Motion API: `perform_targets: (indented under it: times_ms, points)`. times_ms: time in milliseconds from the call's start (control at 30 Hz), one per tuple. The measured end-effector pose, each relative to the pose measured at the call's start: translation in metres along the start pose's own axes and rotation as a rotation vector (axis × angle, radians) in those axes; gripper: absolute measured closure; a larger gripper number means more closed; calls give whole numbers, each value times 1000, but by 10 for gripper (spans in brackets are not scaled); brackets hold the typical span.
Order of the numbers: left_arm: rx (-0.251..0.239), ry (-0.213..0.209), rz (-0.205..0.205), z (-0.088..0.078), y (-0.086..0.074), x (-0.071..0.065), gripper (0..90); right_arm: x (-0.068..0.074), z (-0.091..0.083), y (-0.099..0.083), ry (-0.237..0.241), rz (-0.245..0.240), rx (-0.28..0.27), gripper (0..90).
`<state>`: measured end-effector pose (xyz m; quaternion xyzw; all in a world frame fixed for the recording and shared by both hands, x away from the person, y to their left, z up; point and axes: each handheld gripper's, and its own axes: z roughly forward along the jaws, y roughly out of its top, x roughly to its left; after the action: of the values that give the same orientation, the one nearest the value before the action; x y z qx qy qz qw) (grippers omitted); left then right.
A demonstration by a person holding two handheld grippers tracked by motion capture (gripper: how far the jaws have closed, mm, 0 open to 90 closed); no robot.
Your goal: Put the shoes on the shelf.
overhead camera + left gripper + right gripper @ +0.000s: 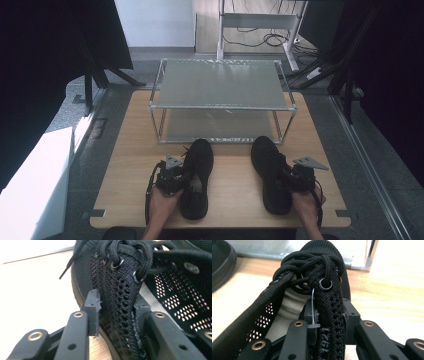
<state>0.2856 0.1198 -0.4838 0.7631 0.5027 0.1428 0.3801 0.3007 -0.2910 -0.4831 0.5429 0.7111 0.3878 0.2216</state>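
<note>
Both grippers' jaws clamped: left gripper [116,315] on left shoe [120,290], right gripper [329,320] on right shoe [329,305].

Legible markings: one number, on the right-hand shoe.
The digits "1921" [325,339] stand in pale print, reading lengthwise, on the black mesh side wall of the right shoe [332,305], beside its lacing; no other text can be read.
</note>
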Motion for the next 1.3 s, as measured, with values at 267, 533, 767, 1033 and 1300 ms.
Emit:
perform_targets:
  times_ms: [267, 533, 767, 1033, 1300]
  points:
    - [-40, -25, -82, -6, -4, 13, 788, -11, -2, -1, 57, 124, -10, 730]
    - [-51, -81, -140, -8, -4, 29, 804, -29, -4, -3, 138, 306, -35, 730]
    - [-66, -133, -208, -7, -3, 37, 811, -37, -7, -3, 244, 403, -62, 727]
    - [-132, -220, -282, -15, 1, 41, 812, -31, -10, 1, 329, 410, -83, 724]
    - [-191, -261, -293, -26, 10, 31, 811, -23, -13, 7, 428, 468, -117, 724]
